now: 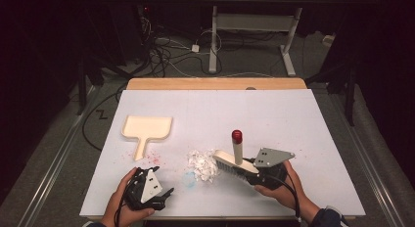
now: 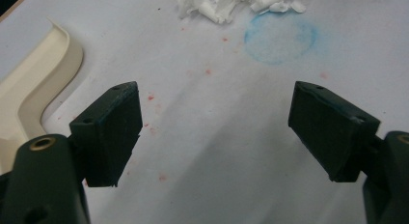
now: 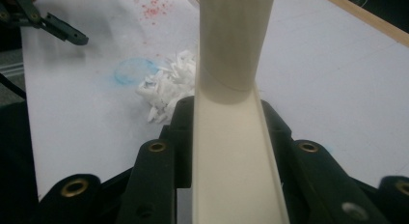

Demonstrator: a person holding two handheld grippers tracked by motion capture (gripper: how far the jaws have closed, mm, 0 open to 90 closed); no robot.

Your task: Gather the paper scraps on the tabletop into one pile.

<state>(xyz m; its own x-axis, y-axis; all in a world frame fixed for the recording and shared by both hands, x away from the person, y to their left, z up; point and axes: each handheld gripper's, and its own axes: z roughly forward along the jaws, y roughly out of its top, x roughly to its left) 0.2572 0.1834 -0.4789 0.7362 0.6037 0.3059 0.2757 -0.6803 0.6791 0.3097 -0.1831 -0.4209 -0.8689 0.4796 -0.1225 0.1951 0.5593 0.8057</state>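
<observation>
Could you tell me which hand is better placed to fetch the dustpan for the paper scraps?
Left. The left tongs are open and empty, near the dustpan handle. The right tongs already clamp the brush beside the paper scraps.

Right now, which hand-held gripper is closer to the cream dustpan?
Left. The left hand-held gripper sits open just below the dustpan handle; the right hand-held gripper holds the brush beyond the paper scraps.

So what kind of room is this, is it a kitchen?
Probably not a kitchen; it looks like a lab or workshop. A white work table stands on a grey floor with loose cables trailing behind it, beside another desk frame, all in a dark room.
</observation>
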